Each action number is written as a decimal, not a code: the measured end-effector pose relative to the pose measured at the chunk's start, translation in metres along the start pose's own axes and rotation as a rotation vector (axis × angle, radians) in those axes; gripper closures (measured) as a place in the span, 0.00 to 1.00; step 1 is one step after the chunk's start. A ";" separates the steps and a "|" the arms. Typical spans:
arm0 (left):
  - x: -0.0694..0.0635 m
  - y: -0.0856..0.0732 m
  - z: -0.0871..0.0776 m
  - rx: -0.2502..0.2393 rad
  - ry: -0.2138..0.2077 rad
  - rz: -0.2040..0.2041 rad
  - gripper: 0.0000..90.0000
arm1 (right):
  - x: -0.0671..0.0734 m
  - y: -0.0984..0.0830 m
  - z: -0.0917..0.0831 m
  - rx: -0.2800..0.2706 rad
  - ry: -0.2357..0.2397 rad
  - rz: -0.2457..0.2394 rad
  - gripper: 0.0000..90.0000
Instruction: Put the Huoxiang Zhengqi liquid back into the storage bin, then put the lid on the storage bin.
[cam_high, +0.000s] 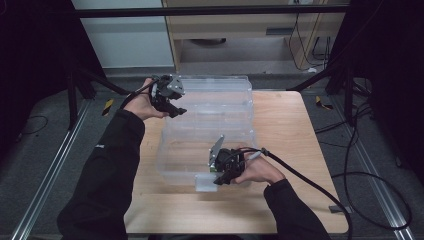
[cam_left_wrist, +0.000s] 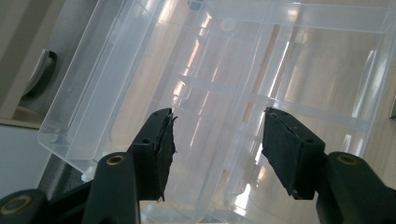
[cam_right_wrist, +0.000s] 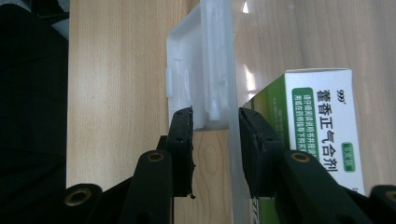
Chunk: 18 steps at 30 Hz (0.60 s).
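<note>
A clear plastic organiser box (cam_high: 167, 160) lies open on the wooden table, its lid (cam_high: 220, 95) folded back toward the far side. My left gripper (cam_high: 176, 111) hovers open over the far left corner of that lid; in the left gripper view its jaws (cam_left_wrist: 217, 149) stand wide apart above the ribbed clear plastic (cam_left_wrist: 280, 60). At the near wall, my right gripper (cam_high: 220, 179) is shut on the box's front latch (cam_right_wrist: 196, 79), one jaw outside and one inside the wall (cam_right_wrist: 215, 135). A white and green medicine carton (cam_right_wrist: 327, 126) sits inside the box beside the inner jaw.
The wooden table (cam_high: 295, 150) has bare room right of the box and along its near edge. Black cables (cam_high: 350, 175) trail off the right side. Metal rails (cam_high: 45, 175) run along the floor, and a cabinet (cam_high: 240, 30) stands behind.
</note>
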<state>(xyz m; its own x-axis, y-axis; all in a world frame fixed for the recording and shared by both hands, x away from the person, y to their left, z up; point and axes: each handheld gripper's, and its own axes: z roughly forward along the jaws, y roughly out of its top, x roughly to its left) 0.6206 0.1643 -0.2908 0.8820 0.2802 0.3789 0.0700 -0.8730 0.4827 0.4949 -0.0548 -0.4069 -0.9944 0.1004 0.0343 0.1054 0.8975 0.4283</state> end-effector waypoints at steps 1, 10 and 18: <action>0.000 0.001 0.002 0.000 -0.001 0.005 0.48 | 0.000 0.000 0.000 -0.005 0.000 -0.008 0.75; -0.003 0.013 0.011 0.026 -0.028 0.067 0.51 | 0.000 0.000 0.000 -0.001 0.001 -0.005 0.75; -0.003 0.017 0.019 0.057 -0.055 0.086 0.56 | 0.000 0.000 0.000 -0.004 0.001 -0.005 0.75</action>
<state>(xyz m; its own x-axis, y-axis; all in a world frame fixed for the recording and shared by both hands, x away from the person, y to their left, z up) 0.6282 0.1412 -0.2983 0.9100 0.1820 0.3726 0.0176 -0.9147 0.4037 0.4953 -0.0549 -0.4071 -0.9949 0.0953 0.0325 0.1000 0.8963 0.4320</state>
